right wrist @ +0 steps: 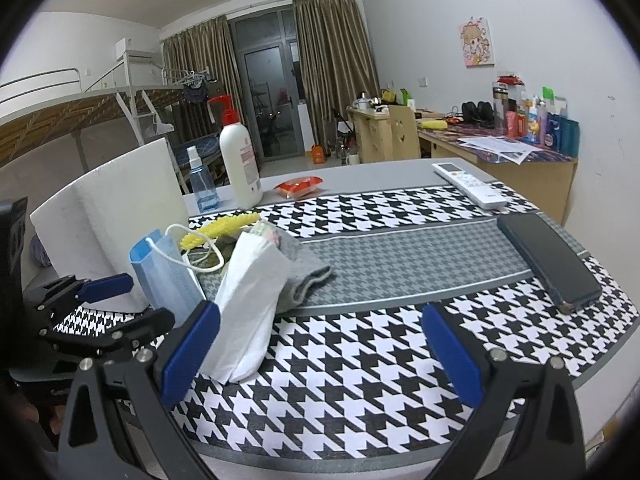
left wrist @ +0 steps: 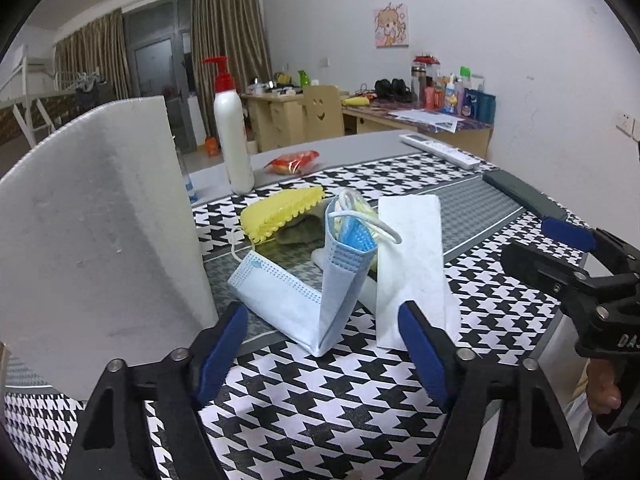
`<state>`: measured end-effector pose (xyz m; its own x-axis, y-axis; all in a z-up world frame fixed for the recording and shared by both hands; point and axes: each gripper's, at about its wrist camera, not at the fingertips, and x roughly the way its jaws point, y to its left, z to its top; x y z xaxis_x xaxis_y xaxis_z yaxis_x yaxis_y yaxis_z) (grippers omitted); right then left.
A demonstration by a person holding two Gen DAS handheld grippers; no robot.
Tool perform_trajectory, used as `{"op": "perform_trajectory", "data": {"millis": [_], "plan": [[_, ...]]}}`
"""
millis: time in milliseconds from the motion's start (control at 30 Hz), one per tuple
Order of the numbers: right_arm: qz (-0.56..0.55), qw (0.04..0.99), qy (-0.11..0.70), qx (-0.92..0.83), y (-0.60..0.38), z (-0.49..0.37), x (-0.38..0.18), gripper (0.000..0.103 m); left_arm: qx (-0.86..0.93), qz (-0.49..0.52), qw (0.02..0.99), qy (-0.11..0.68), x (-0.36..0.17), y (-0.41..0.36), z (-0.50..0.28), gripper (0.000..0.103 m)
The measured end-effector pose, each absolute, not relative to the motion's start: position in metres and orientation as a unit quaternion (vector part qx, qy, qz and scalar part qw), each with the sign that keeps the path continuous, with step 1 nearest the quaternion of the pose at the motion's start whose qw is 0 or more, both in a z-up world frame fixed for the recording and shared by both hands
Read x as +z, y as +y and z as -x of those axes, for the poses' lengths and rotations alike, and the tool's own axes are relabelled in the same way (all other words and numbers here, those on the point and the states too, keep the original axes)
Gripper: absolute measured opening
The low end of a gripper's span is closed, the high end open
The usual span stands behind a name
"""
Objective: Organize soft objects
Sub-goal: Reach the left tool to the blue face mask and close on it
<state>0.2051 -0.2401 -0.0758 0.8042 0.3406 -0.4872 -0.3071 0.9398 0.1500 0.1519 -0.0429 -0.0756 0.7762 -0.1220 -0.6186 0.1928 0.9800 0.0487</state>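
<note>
A pile of soft things lies on the houndstooth tablecloth (left wrist: 320, 392): a folded light-blue face mask (left wrist: 312, 300), a yellow mask (left wrist: 280, 212), a white tissue (left wrist: 412, 256) and a grey cloth (right wrist: 308, 272). My left gripper (left wrist: 322, 328) is open, its blue pads on either side of the blue mask's near fold, not touching it. My right gripper (right wrist: 320, 328) is open and empty; its left pad is close to the white tissue (right wrist: 248, 304). The blue mask (right wrist: 168, 276) stands left of the tissue there.
A white foam board (left wrist: 100, 236) stands at the left. Behind the pile are a white pump bottle (left wrist: 232, 136), a small spray bottle (right wrist: 200, 180) and a red snack packet (left wrist: 292, 160). A white remote (right wrist: 468, 180) and a dark case (right wrist: 548, 264) lie on the right.
</note>
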Motion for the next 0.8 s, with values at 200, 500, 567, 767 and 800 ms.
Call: {"op": "perform_trajectory", "data": {"millis": [200,500,567,767,800], "plan": [[-0.028,0.947,0.265,0.178,-0.238,-0.209,-0.078,0.102,-0.099,-0.032,0.927,0.359,-0.083,-0.041,-0.166,0.059],[-0.024,0.941,0.272,0.200,-0.230,-0.214,-0.079,0.102,-0.088,-0.020,0.921,0.378,-0.087,-0.040,-0.175,0.048],[-0.025,0.939,0.275,0.204,-0.227,-0.216,-0.079,0.102,-0.094,-0.016,0.919,0.383,-0.088,-0.041,-0.177,0.045],[-0.028,0.932,0.285,0.221,-0.219,-0.223,-0.079,0.102,-0.106,-0.007,0.913,0.393,-0.091,-0.040,-0.182,0.027],[-0.027,0.931,0.287,0.223,-0.217,-0.224,-0.079,0.102,-0.108,-0.004,0.912,0.396,-0.091,-0.039,-0.182,0.022]]}}
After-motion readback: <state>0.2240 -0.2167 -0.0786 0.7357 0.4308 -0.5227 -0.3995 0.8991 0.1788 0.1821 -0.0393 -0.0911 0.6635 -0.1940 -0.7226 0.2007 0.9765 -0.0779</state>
